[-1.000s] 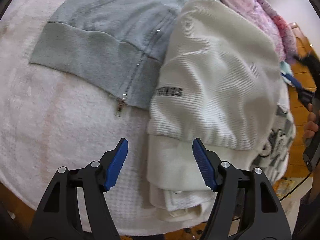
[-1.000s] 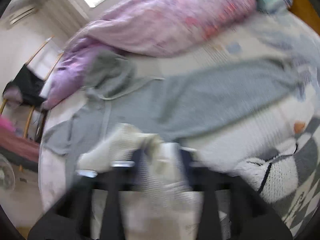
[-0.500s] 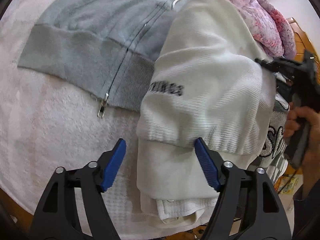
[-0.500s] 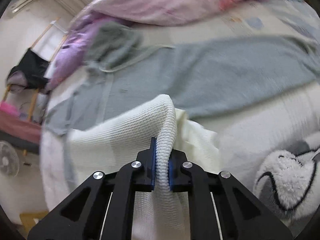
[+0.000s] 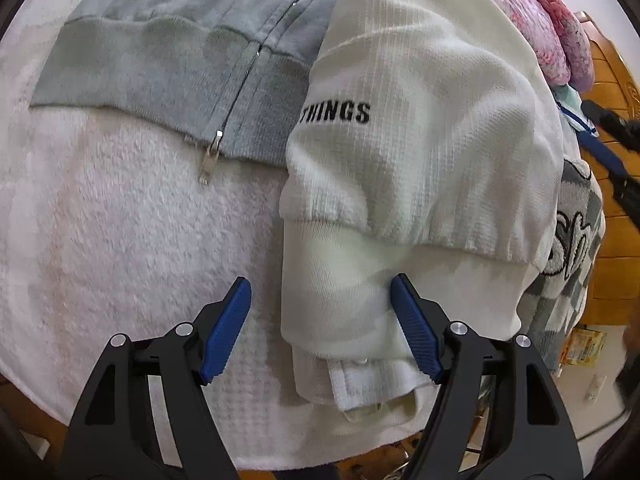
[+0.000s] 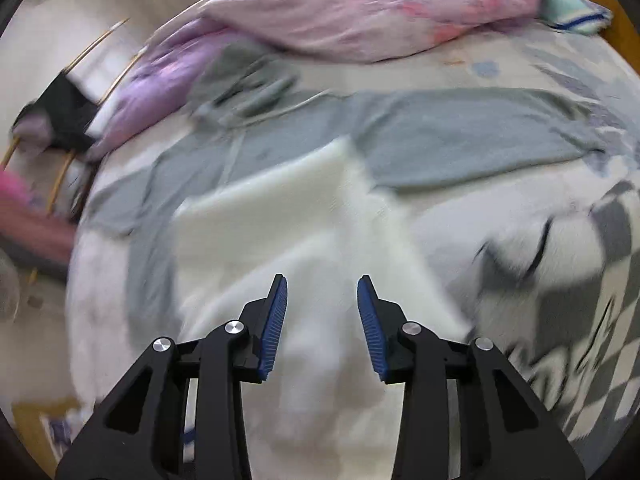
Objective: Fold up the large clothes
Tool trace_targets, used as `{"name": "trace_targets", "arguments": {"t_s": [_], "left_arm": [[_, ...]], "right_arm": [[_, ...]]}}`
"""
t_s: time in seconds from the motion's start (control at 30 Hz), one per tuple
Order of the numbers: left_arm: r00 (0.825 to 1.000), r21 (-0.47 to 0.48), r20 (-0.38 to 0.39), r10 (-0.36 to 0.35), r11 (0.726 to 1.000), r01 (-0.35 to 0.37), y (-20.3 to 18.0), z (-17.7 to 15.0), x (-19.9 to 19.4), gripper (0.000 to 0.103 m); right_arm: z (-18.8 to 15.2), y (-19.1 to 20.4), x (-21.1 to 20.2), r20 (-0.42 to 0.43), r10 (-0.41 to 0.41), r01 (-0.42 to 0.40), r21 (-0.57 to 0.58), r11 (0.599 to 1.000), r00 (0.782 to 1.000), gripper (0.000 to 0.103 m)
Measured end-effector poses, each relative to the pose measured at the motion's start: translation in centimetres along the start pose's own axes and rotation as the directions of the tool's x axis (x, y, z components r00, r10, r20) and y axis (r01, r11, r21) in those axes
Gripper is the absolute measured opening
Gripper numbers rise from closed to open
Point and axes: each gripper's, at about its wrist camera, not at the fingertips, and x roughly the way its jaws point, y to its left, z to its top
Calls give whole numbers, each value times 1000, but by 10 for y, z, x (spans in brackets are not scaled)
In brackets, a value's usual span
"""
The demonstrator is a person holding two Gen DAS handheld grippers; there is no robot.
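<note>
A white ribbed sweatshirt (image 5: 420,128) with black lettering lies folded on the bed, its hem and a folded sleeve nearest me. My left gripper (image 5: 322,320) is open just above its lower edge, the right pad close to the cloth. In the right wrist view the sweatshirt (image 6: 288,216) lies blurred below my right gripper (image 6: 322,320), which is open and empty. A grey zip hoodie (image 5: 192,52) lies spread beside and partly under the sweatshirt; it also shows in the right wrist view (image 6: 460,144).
A white fluffy blanket (image 5: 112,232) covers the bed. A pink-purple duvet (image 6: 360,12) is bunched at the far side. A grey-checked plush blanket (image 6: 580,300) lies at the right. A wooden headboard (image 5: 612,240) stands beyond the bed edge.
My right gripper has opened, let go of the white sweatshirt and drawn back. The sweatshirt now lies folded over. My left gripper has moved closer to its lower edge.
</note>
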Motion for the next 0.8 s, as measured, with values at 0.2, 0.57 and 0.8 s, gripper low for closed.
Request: {"name": "trace_targets", "arguments": {"t_s": [0.2,0.57,0.8], "left_arm": [[1000,31,-23,-21,999,21,4,-24,1,73],[988,-123,50,-148,981,153,28,-21,-8,73],[993,-42,28,-112,993,113,6,-11,8,85]], "right_arm": [[-71,-47,56,-142,-106,117,71,991,984,5],[-91,-31,12,-64,-34,41,114,993,997,15],[-135,-70,45,-123,-78,102,208,973,989,13]]}}
